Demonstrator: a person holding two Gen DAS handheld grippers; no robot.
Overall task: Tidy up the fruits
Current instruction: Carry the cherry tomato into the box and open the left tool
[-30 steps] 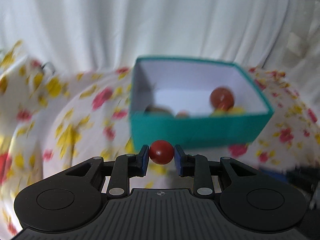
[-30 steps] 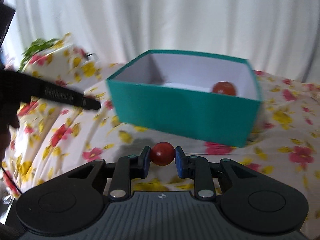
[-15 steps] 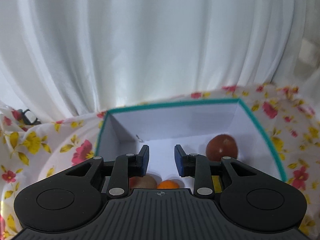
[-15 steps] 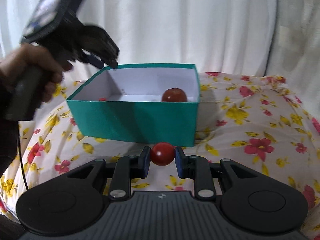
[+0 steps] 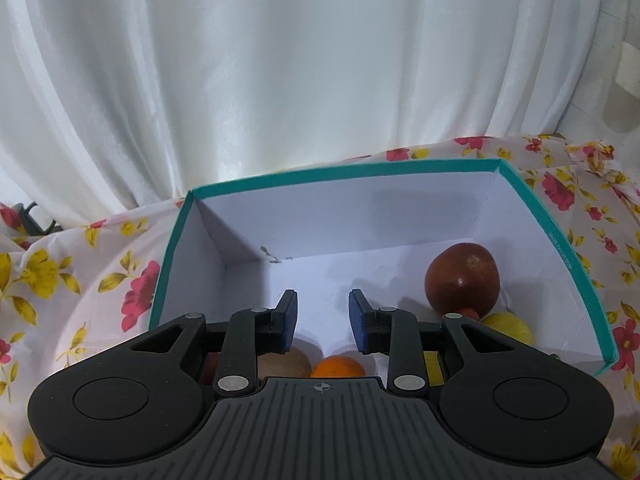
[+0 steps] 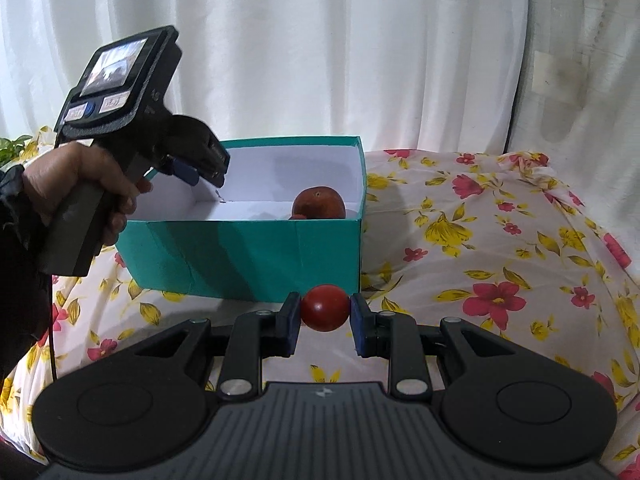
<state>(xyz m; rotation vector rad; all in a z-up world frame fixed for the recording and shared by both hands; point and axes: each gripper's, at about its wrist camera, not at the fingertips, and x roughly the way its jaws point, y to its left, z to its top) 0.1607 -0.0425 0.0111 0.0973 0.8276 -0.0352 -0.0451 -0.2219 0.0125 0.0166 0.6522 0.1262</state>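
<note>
A teal box (image 5: pixel 568 248) with a white inside holds several fruits: a large dark red one (image 5: pixel 462 278), a yellow one (image 5: pixel 508 326), an orange one (image 5: pixel 338 366) and a brownish one (image 5: pixel 286 364). My left gripper (image 5: pixel 323 316) hangs open and empty over the box's near left part; it also shows in the right wrist view (image 6: pixel 196 168). My right gripper (image 6: pixel 325 316) is shut on a small red tomato (image 6: pixel 325 307), in front of the box (image 6: pixel 248 256) and just above the cloth.
A flowered cloth (image 6: pixel 500 264) covers the soft surface around the box. White curtains (image 5: pixel 320 60) hang close behind. A green plant (image 6: pixel 10 148) shows at the far left edge.
My left gripper moved over the box and let go of its small red tomato; it now stands open. My right gripper swung round to the box's end, still holding its tomato.
</note>
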